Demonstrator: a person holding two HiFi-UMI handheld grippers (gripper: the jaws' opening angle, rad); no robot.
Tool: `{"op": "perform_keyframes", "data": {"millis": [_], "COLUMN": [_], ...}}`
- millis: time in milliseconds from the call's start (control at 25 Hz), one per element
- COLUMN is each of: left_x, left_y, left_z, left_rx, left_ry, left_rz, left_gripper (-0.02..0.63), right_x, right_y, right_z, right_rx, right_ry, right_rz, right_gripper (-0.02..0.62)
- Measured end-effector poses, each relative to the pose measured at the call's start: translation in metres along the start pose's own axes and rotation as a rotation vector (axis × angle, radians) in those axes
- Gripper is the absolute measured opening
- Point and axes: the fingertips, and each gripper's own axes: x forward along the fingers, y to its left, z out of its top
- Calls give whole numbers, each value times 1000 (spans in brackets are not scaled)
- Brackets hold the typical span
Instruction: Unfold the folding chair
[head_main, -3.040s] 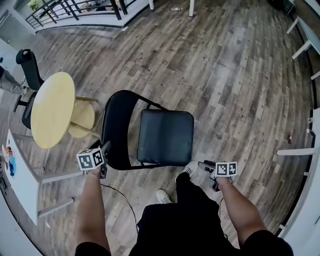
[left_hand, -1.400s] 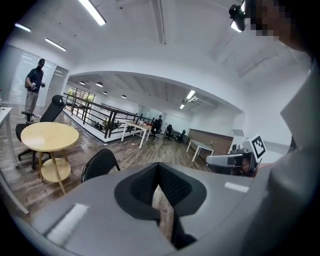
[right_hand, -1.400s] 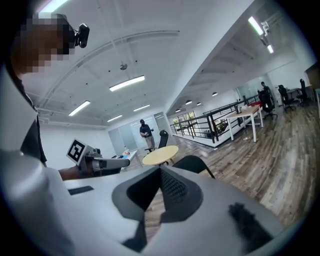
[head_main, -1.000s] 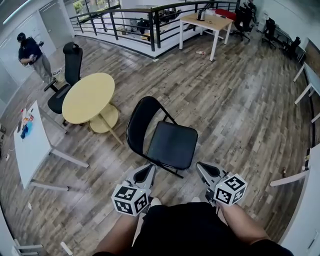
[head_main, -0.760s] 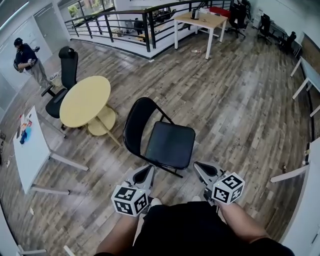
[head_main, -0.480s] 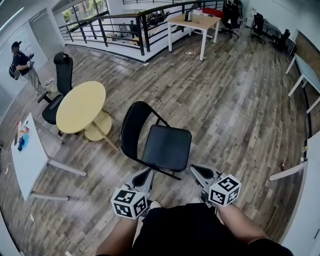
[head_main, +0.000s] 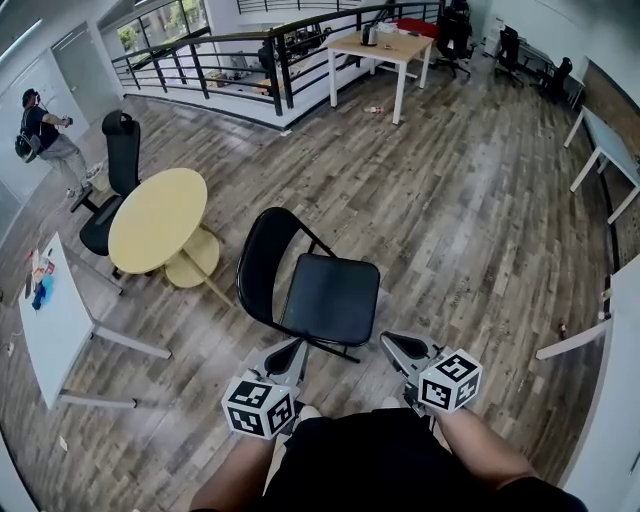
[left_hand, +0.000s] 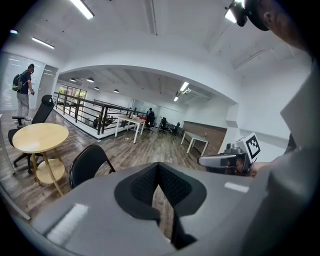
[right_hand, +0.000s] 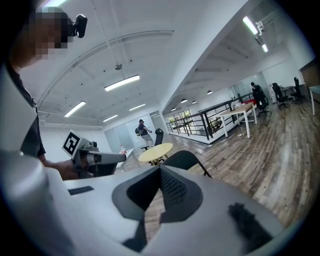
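I can read no words, numbers or brand names anywhere in my views. The only printed signs I see are black-and-white square markers: on the left cube (head_main: 258, 405), part of the left gripper (head_main: 296, 346), and on the right cube (head_main: 450, 380), part of the right gripper (head_main: 386, 339). They are coded patterns with no letters or digits. The coloured things (head_main: 37, 283) on the white table (head_main: 55, 330) at the left are too small for me to make out any print.

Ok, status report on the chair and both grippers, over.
Left gripper shut, empty. Right gripper shut, empty. Chair unfolded, standing, touched by neither. Table beside it, apart.
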Motion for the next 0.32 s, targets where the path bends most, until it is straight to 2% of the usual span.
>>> {"op": "perform_keyframes", "data": {"millis": [320], "left_x": [-2], "left_y": [1], "left_z": [0], "left_rx": [10], "left_ry": [-1], "left_rz": [-8], "left_gripper": [8], "right_x": [2], "right_y": [2], "right_z": [-2], "right_rx": [-12], "right_ry": [7], "right_rz": [-2], "right_gripper": [5]}}
